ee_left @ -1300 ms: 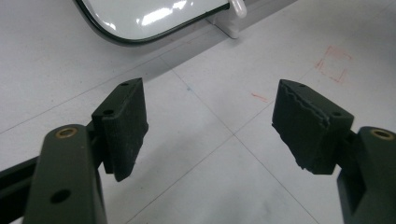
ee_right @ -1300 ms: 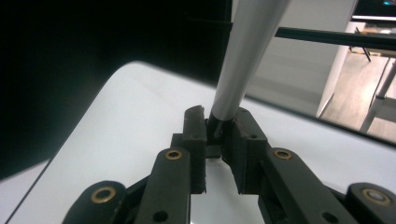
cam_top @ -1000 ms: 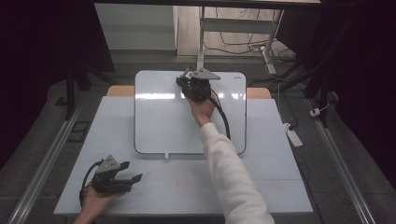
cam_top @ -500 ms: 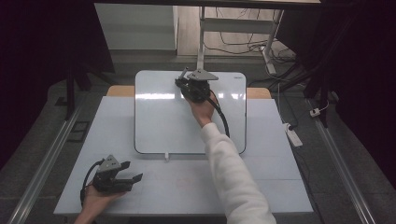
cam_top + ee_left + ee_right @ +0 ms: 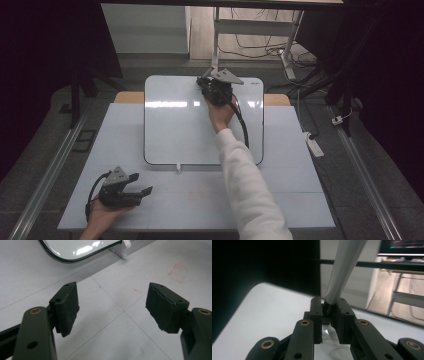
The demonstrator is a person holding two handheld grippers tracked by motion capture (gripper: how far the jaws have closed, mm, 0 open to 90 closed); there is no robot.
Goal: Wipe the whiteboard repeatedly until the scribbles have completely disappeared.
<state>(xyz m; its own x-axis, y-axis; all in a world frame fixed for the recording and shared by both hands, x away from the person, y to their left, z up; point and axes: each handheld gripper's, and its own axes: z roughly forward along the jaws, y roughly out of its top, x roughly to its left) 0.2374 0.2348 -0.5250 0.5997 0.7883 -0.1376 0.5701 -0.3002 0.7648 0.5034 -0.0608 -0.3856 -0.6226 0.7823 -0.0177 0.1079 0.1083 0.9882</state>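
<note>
A white whiteboard (image 5: 175, 125) with a dark rim lies flat on the far half of the pale table (image 5: 200, 200). My right gripper (image 5: 204, 81) sits over the board's far edge, held by a hand in a white sleeve. In the right gripper view its jaws (image 5: 327, 315) stand nearly together, pinching a small dark object (image 5: 327, 308) above the whiteboard (image 5: 262, 315); I cannot tell what the object is. My left gripper (image 5: 142, 184) rests at the table's near left corner. It is open (image 5: 112, 305), with bare table between the pads and the whiteboard's corner (image 5: 75, 247) beyond.
A grey metal pole (image 5: 216, 40) rises just past the board's far edge, close behind the right gripper's jaws (image 5: 344, 267). Faint red marks (image 5: 178, 272) stain the table. A white power strip (image 5: 314, 145) lies on the floor at right. Metal rails run along both sides.
The right gripper has crept slightly toward the board's far edge. The left gripper has stayed put.
</note>
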